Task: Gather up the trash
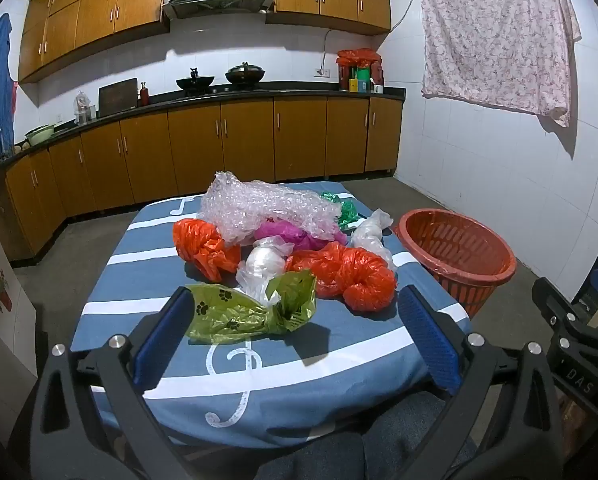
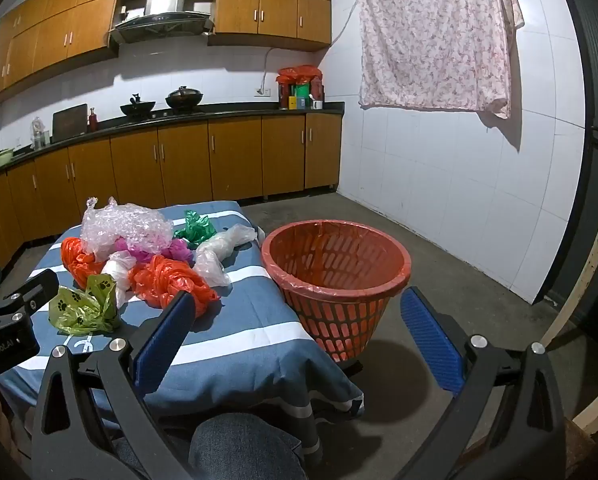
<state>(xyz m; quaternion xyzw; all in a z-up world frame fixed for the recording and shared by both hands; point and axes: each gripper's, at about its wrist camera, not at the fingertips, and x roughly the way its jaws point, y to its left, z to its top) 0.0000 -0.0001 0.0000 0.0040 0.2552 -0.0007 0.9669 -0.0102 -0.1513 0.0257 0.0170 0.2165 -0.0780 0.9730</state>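
Trash is lying in a loose heap on the tabletop (image 1: 139, 272), which is wearing a blue cloth with white stripes and music signs. I am taking the red basket (image 2: 335, 280) as the landmark: it is standing just beside the edge of the tabletop, upright, with a thin red liner over its rim, and nothing is showing inside it. Nearest to the basket a clear plastic bag (image 2: 223, 248) is lying, and behind that a green bag (image 2: 195, 228). Further from the basket two orange bags (image 1: 351, 276) (image 1: 203, 244) are sitting with a pink bag (image 1: 287, 236) between them, and a big sheet of bubble wrap (image 1: 259, 208) is resting on top. A small white bundle (image 1: 263, 264) is touching the yellow-green bag with paw prints (image 1: 251, 308), which is lying farthest from the basket along the near side.

Left gripper (image 1: 295, 328) is hovering over the near edge with its jaws spread wide, holding nothing; the paw-print bag is lying just ahead of its fingers. Right gripper (image 2: 295, 332) is pointing toward the basket, also wide apart and holding nothing.
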